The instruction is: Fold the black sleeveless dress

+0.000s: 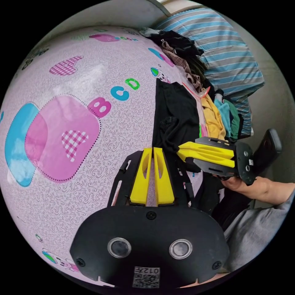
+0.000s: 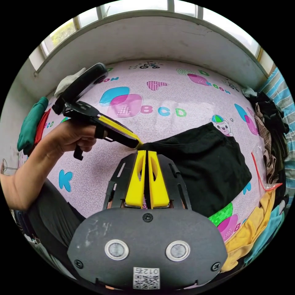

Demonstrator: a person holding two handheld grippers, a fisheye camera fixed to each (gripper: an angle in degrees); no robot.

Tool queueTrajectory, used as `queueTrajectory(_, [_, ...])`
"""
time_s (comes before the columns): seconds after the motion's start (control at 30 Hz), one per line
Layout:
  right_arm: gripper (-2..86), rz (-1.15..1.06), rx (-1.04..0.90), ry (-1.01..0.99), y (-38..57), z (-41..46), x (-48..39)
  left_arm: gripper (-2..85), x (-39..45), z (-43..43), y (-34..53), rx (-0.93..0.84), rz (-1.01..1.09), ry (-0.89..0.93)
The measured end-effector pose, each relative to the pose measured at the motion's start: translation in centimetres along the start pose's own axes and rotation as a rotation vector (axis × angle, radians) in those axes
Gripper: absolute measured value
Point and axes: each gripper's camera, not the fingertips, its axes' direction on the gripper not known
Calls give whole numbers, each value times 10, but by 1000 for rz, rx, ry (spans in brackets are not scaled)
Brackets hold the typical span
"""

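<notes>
The black sleeveless dress [image 1: 175,107] [image 2: 202,163] lies partly folded on the pink patterned bed sheet [image 1: 61,172] [image 2: 172,89]. In the left gripper view, my left gripper [image 1: 152,149] is shut, its tips at the dress's near edge. My right gripper [image 1: 180,152] comes in from the right, clamped on bunched black fabric. In the right gripper view, my right gripper [image 2: 146,152] is shut on the dress's corner. My left gripper [image 2: 139,144], held by a hand [image 2: 70,135], pinches the same corner from the left.
A pile of loose clothes [image 1: 215,116] [image 2: 267,129] lies beside the dress, with a yellow garment [image 2: 245,233] nearest. Striped bedding [image 1: 221,55] rises behind it. Folded green cloth [image 2: 30,123] sits at the other end. A wall with windows [image 2: 147,37] borders the bed.
</notes>
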Motion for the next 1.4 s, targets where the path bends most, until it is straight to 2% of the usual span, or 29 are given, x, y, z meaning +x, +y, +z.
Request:
queueTrajectory(0.2, [18,-52,-99,-31,-5,25,-10,-1,-20,12,-7,2,-36,80])
queueTrajectory(0.4, [40,-43,-13,-49,-14,-9,19,-1,-25,22,-15,0,-33,82])
queueTrajectory(0.5, [45,30,-32,50,-22,-11,57,-1,-26,27,-19,-3,-31,82])
queueTrajectory(0.7, [60,232,-83,107,-51,4,129,-1,-28,36,-25,-5,-33,84])
queueTrajectory(0.9, [65,135,-145,249,-89,36,137,-1,-27,44,-31,-9,-28,82])
queueTrajectory(1.0, [58,94,-173,220,-101,49,138,-1,-27,48,-34,-14,-27,88])
queueTrajectory(1.07, [10,51,-243,171,-104,61,137,-1,-27,50,-35,-16,-26,89])
queueTrajectory(1.23, [-8,149,-96,207,-108,37,146,-1,-23,55,-38,-22,-19,78])
queueTrajectory(1.4, [-6,155,-65,176,-108,35,136,-1,-19,61,-41,-27,-13,73])
